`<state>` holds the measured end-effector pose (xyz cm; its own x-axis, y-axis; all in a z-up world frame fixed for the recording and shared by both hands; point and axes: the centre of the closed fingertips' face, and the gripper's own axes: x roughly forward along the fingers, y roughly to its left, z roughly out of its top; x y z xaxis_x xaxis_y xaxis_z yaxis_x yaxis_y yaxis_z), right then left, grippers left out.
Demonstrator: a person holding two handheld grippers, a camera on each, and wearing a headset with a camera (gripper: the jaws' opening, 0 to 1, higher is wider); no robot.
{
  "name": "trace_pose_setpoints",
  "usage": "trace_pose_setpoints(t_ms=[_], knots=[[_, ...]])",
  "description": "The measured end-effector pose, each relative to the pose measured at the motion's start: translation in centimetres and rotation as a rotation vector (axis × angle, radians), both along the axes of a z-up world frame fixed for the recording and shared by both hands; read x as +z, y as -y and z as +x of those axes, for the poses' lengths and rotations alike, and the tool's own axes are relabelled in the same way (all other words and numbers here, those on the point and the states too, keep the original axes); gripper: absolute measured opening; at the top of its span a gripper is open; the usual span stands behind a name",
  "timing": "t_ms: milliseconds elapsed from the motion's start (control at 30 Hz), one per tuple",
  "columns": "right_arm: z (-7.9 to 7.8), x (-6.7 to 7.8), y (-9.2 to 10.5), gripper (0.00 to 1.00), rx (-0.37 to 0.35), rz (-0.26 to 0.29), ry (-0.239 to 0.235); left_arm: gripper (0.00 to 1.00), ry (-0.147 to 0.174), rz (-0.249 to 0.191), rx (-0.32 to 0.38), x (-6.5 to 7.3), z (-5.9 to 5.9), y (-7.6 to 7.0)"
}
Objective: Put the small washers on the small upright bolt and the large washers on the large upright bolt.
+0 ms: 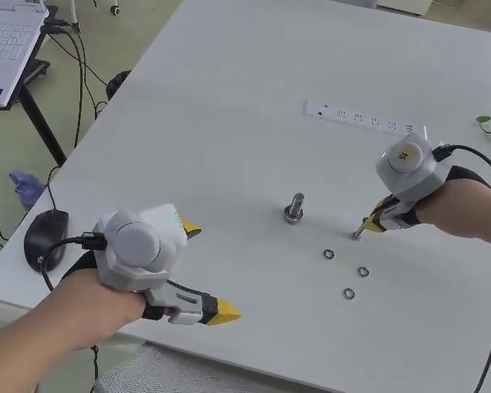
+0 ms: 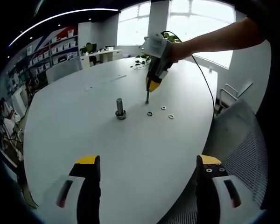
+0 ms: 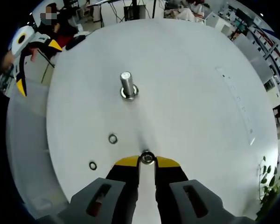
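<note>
**Left tongs (image 1: 206, 270) released; right tongs (image 1: 372, 225) clenched on the small bolt (image 1: 358, 233).**

A mouse (image 1: 45, 237) lies at the left edge of the desk (image 1: 229, 123). My left tongs hang over the near left part of the desk, jaws spread wide with nothing between them. The large bolt (image 1: 295, 209) stands upright near the middle of the desk, with a metal ring around its foot; I cannot tell whether that ring is a washer or a nut. To the right of it, three washers (image 1: 328, 255) lie flat on the desk, apart from one another and from both bolts; I cannot tell their sizes apart. Just behind them the small bolt stands upright on the desk. Its top is pinched between the jaws of my right tongs, which reach in from the right. A power strip (image 1: 360, 119) lies farther back, well apart.
</note>
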<state>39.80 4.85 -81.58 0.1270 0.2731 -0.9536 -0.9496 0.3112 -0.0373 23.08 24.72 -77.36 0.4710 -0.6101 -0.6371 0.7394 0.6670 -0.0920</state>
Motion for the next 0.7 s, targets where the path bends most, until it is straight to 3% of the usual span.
trace_pose_setpoints(t_ms=[700], knots=[[-0.3, -2.0, -0.5, 0.12, 0.034, -0.014, -0.001, 0.81, -0.019, 0.004, 0.004, -0.2, 0.1, -0.3]])
